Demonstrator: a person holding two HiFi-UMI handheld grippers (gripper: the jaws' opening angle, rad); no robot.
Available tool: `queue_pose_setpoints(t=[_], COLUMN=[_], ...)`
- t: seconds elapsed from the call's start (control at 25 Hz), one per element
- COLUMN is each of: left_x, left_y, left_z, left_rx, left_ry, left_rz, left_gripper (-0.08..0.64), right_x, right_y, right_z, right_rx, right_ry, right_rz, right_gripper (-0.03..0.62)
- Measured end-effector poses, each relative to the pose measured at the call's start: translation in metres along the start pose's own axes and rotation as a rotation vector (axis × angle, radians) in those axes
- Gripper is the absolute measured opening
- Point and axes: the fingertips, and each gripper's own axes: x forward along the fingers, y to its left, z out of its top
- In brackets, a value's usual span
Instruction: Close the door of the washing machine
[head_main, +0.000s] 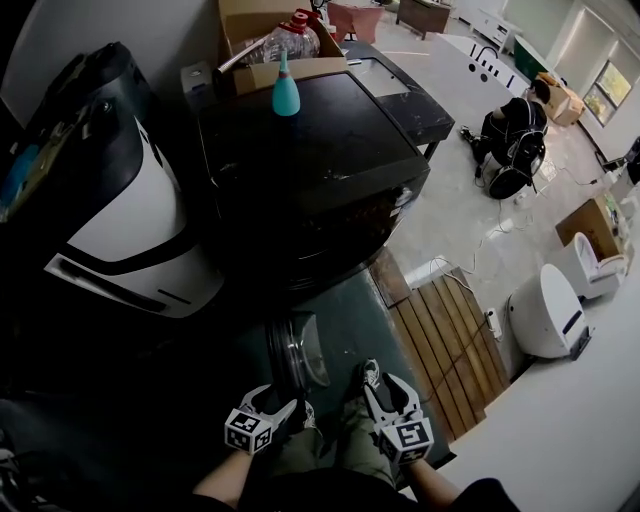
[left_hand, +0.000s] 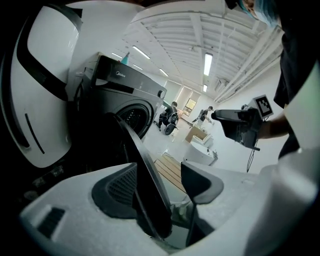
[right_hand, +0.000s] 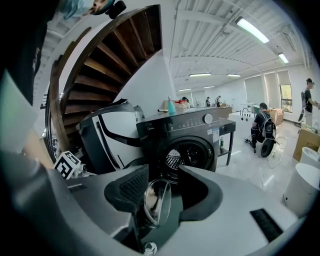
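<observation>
The dark washing machine (head_main: 310, 170) stands ahead of me, its drum opening (right_hand: 187, 152) uncovered. Its round door (head_main: 295, 350) is swung out toward me and shows edge-on. In the left gripper view the door's dark rim (left_hand: 145, 180) runs between the jaws of my left gripper (left_hand: 160, 185), close against the left pad (left_hand: 117, 187) and apart from the right pad. My right gripper (right_hand: 167, 187) also stands open, with the door's glass bowl (right_hand: 157, 200) showing between its jaws. In the head view the left gripper (head_main: 268, 415) sits just below the door and the right gripper (head_main: 393, 405) beside it.
A teal bottle (head_main: 286, 88) and a cardboard box (head_main: 270, 40) sit on and behind the machine's top. A white and black appliance (head_main: 120, 220) stands to its left. Wooden slats (head_main: 440, 340) lie on the floor at right, beside a white round unit (head_main: 545, 310). A person (head_main: 515, 140) sits farther back.
</observation>
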Motion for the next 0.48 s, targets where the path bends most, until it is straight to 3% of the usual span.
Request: queue_pose_setpoints(t=[0.28, 0.48], left_x=[0.014, 0.034], left_y=[-0.006, -0.021], left_z=[0.006, 0.013], left_rx=[-0.084, -0.104], left_ry=[0.011, 0.013], left_rz=[0.051, 0.034], left_gripper=[0.256, 0.227], right_x=[0.018, 0.022], right_y=[-0.031, -0.056], right_z=[0.012, 0.023], right_rx=[0.009, 0.017], right_ry=[0.005, 0.023], right_rz=[0.022, 0.014], right_gripper=[0.164, 0.164])
